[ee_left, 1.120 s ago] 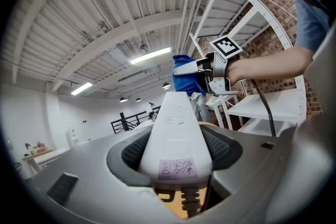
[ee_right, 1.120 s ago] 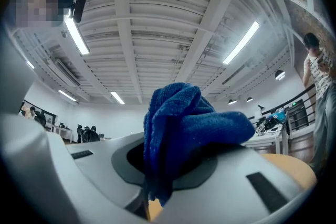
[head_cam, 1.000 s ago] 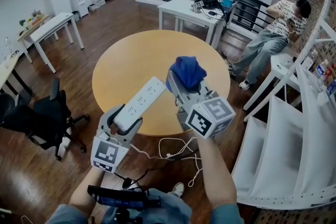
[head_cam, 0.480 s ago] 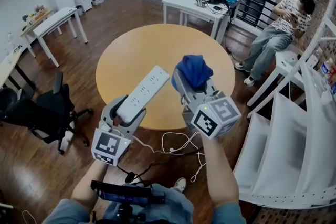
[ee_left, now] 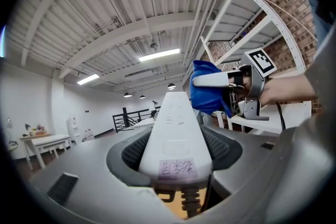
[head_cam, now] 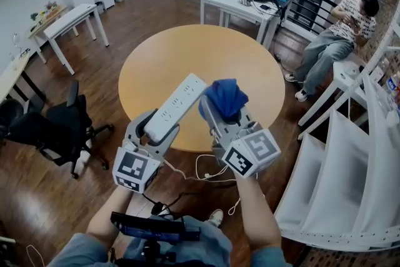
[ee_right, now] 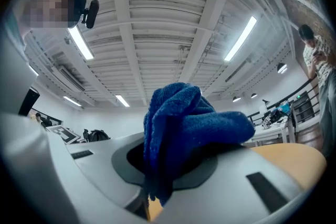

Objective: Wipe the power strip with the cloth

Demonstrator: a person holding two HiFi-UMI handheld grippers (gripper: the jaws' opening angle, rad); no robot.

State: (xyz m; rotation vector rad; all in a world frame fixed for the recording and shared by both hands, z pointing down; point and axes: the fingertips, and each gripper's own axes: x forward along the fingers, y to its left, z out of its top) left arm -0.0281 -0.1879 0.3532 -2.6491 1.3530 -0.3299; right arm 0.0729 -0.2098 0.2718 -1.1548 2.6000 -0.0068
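My left gripper [head_cam: 157,132] is shut on the cord end of a long white power strip [head_cam: 175,108], which sticks out up and to the right over the round wooden table [head_cam: 156,65]. In the left gripper view the power strip [ee_left: 175,131] runs away between the jaws, a label near its base. My right gripper [head_cam: 220,110] is shut on a bunched blue cloth [head_cam: 225,97], held just right of the strip's far end. The cloth [ee_right: 181,134] fills the jaws in the right gripper view. The cloth [ee_left: 208,93] and right gripper also show beside the strip's tip.
The strip's white cord [head_cam: 209,172] loops down to the wooden floor below the table edge. A black office chair [head_cam: 53,131] stands at the left, white tables [head_cam: 240,4] behind. A person [head_cam: 334,40] sits at the right by white shelving [head_cam: 350,153].
The right gripper with the cloth has come down and leftward, closer to the strip's far end. The left gripper holds the strip in about the same place.
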